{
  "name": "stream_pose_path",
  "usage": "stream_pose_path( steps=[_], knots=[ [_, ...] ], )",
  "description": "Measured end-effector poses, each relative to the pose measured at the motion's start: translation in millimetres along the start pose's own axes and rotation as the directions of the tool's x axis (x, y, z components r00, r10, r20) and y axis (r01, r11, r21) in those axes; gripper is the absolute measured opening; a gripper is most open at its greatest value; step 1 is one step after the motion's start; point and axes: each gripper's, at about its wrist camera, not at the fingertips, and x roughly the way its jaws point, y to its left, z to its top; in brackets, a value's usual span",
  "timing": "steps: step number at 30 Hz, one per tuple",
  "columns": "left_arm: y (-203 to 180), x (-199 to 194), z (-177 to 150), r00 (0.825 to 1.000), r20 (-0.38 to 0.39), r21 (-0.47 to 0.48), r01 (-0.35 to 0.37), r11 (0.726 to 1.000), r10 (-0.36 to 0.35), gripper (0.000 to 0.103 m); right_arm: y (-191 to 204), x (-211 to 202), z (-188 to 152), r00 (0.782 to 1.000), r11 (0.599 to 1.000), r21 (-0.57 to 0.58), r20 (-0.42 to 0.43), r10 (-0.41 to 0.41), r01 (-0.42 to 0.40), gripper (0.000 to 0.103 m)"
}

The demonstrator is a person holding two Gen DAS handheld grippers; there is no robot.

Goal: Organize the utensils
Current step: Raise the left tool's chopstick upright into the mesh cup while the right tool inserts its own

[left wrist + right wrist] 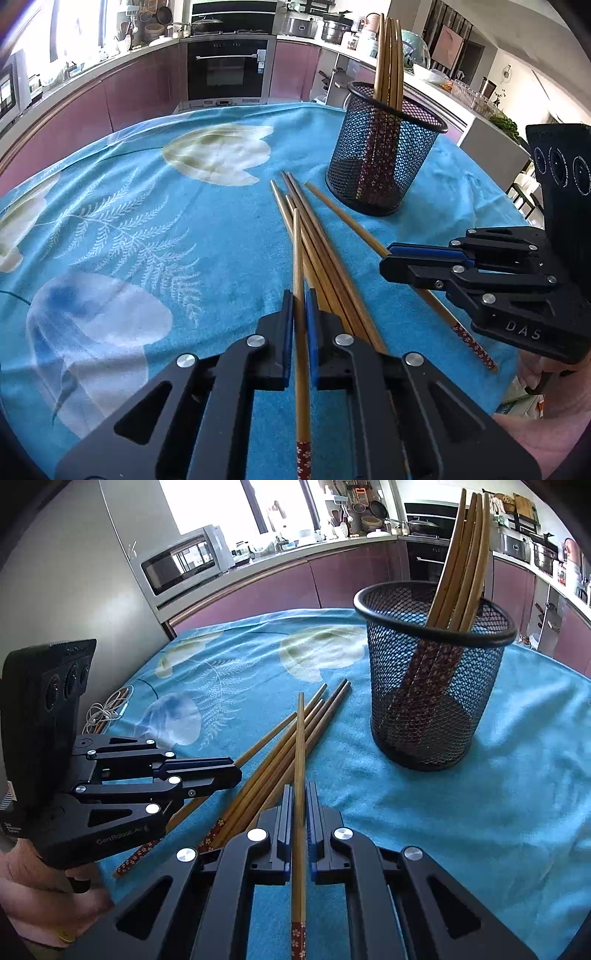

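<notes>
A black mesh holder [384, 155] [432, 686] stands on the blue cloth with several wooden chopsticks upright in it. A loose pile of chopsticks [325, 243] [273, 760] lies in front of it. My left gripper [299, 295] [236, 771] is shut on one chopstick [300, 258] that points away along its fingers, its red patterned end toward the camera. My right gripper [299, 786] [386, 254] is shut on another chopstick [301, 738], seen in the left wrist view lying slantwise right of the pile.
The blue floral cloth [147, 221] [480, 812] covers the table. A tangled white cable [107, 709] lies at its far left edge. Kitchen counters, an oven [227, 70] and a microwave [181, 561] ring the table. A hand [44, 893] holds the left gripper.
</notes>
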Motion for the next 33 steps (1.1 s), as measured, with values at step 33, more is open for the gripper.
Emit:
stream_pose_path(
  steps=[33],
  knots=[
    [-10, -126, 84, 0.912, 0.349, 0.016, 0.225, 0.974, -0.216, 0.007, -27, -126, 64, 0.927, 1.000, 0.005, 0.375, 0.011, -0.014, 0.006]
  ],
)
